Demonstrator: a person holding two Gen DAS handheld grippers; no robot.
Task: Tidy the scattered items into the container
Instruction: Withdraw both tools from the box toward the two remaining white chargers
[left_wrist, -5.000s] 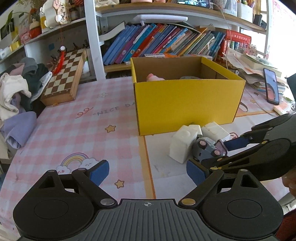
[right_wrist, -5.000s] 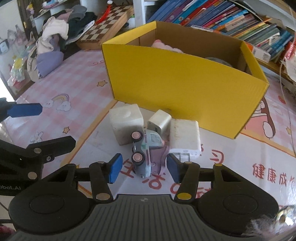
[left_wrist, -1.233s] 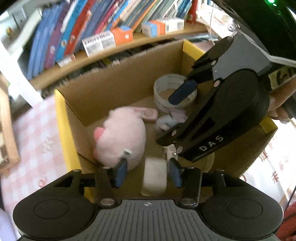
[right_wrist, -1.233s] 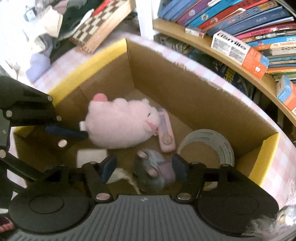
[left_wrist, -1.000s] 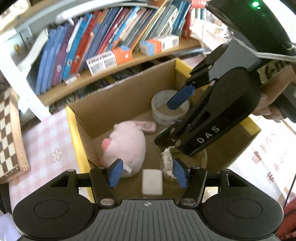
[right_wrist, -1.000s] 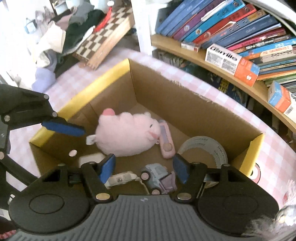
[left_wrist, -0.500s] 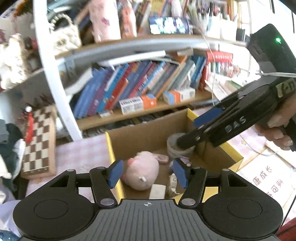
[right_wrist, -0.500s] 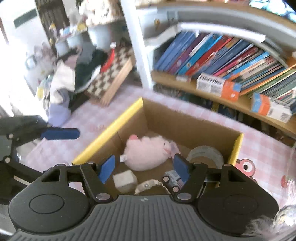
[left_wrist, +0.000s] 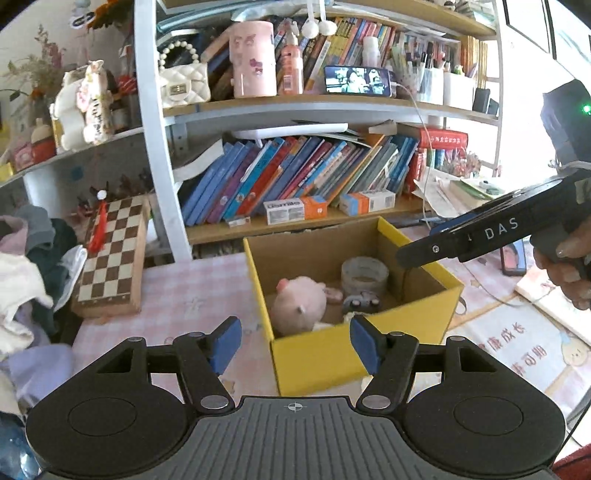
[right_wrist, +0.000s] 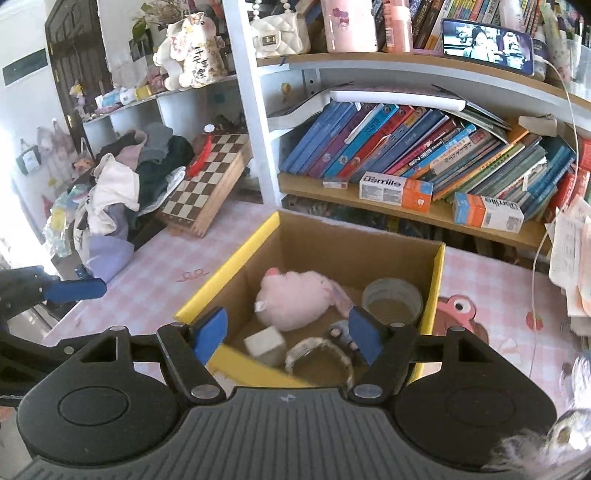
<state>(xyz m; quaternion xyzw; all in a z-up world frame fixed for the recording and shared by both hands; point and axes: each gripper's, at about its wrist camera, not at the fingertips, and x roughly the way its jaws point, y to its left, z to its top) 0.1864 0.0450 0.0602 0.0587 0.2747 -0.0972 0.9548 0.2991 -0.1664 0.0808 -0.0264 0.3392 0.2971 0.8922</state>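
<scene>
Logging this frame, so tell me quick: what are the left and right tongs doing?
Left tongs: open, holding nothing.
Right tongs: open, holding nothing.

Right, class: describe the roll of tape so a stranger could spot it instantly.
Find the yellow cardboard box on the pink checked table. Look inside, at its far right corner beside the pink plush toy. The roll of tape is the only grey hollow ring there.

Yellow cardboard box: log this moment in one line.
yellow cardboard box: holds pink plush pig, tape roll | left tool: open | right tool: open
</scene>
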